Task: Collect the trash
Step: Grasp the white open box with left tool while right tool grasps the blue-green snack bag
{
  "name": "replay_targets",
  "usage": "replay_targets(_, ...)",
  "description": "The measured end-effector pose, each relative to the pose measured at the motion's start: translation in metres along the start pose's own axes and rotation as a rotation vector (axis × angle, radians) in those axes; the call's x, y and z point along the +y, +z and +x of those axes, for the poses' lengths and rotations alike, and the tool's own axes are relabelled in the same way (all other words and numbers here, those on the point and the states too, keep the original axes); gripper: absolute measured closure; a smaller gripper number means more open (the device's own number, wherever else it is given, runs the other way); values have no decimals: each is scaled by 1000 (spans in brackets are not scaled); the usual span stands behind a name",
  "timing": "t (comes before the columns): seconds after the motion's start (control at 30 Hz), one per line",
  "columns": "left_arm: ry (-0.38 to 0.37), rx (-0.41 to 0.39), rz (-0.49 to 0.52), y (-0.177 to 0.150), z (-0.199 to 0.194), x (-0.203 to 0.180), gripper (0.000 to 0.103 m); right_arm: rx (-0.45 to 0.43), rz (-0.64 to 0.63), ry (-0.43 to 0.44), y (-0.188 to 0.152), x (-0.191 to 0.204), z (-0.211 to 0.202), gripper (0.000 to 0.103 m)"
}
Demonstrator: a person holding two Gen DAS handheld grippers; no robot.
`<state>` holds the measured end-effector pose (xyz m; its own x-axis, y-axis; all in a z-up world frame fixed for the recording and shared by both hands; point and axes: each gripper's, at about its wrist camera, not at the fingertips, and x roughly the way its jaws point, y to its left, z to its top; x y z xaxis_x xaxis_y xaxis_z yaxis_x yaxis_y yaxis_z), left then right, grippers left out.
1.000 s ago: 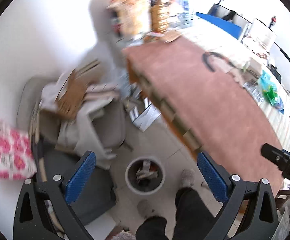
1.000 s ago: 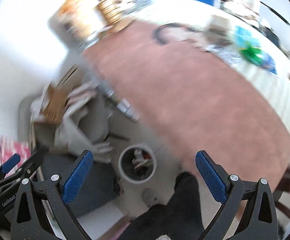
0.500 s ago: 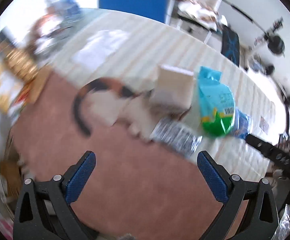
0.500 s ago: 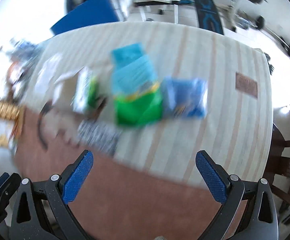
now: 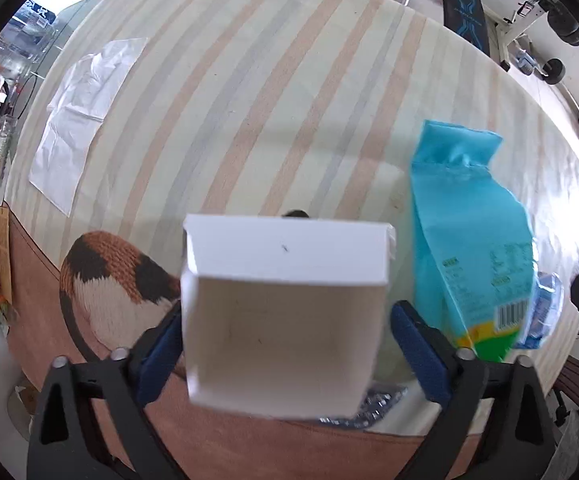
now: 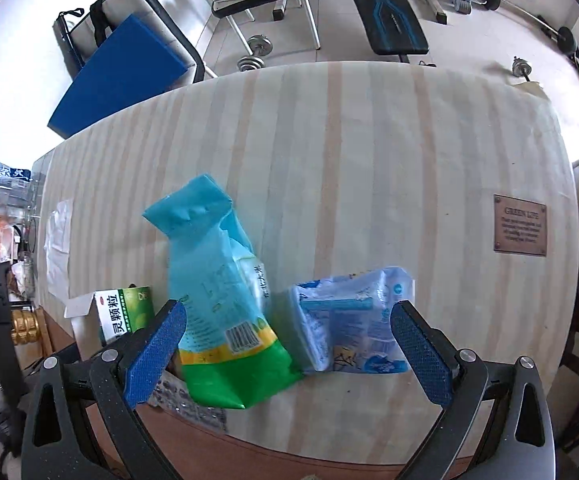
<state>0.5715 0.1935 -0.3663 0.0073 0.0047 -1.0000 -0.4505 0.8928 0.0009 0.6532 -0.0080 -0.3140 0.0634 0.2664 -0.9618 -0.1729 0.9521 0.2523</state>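
Observation:
An open white cardboard box (image 5: 285, 312) stands on the striped tablecloth, its open end facing me. My left gripper (image 5: 285, 352) is open, its blue pads on either side of the box. A teal and green bag (image 5: 469, 248) lies to its right. In the right wrist view the same bag (image 6: 217, 296) and a pale blue plastic packet (image 6: 353, 320) lie between the pads of my open right gripper (image 6: 285, 352). The box shows green print there (image 6: 123, 312). A silver foil wrapper (image 6: 193, 404) lies under the bag.
A white tissue (image 5: 85, 116) lies far left on the striped cloth (image 5: 289, 80). A knitted brown, black and cream piece (image 5: 109, 276) lies left of the box. A brass plaque (image 6: 520, 225) sits at the table's right. Chairs, a weight bench (image 6: 385, 8) and dumbbells stand beyond.
Both grippers swung from the floor bin up to the table and came in close. The left now brackets the white box; the right brackets the teal bag and blue packet.

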Motion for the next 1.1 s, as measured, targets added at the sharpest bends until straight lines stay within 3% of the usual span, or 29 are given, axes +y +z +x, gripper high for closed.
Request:
replay_targets(0.03, -1, -9, -11, 0, 0, 4, 28, 7, -12, 10, 2, 4, 3, 0)
replay_targets(0.1, -5, -34, -43, -2, -4, 16, 29, 19, -43, 10, 4, 16, 9, 0)
replay_targets(0.33, 104, -78, -118, -35, -11, 65, 29, 69, -201, -12, -5, 64, 43, 0)
replay_targets(0.43, 96, -76, -169, -47, -4, 83, 28, 85, -274, -63, -11, 85, 61, 0)
replay_targets(0.53, 80, -82, -196, -50, -4, 90, 29, 113, -349, -168, -21, 102, 89, 0)
replay_targets(0.57, 94, -92, -192, -51, -5, 89, 29, 114, -363, -191, -24, 105, 96, 2)
replay_targets(0.63, 114, -120, -183, -54, -12, 91, 29, 94, -374, -223, -29, 108, 102, 19)
replay_targets(0.73, 116, -150, -182, -60, -24, 95, 29, 40, -371, -233, -35, 112, 97, 33)
replay_targets(1.1, 108, -300, -220, -132, -90, 100, 29, -68, -355, -82, -75, 124, 19, 34)
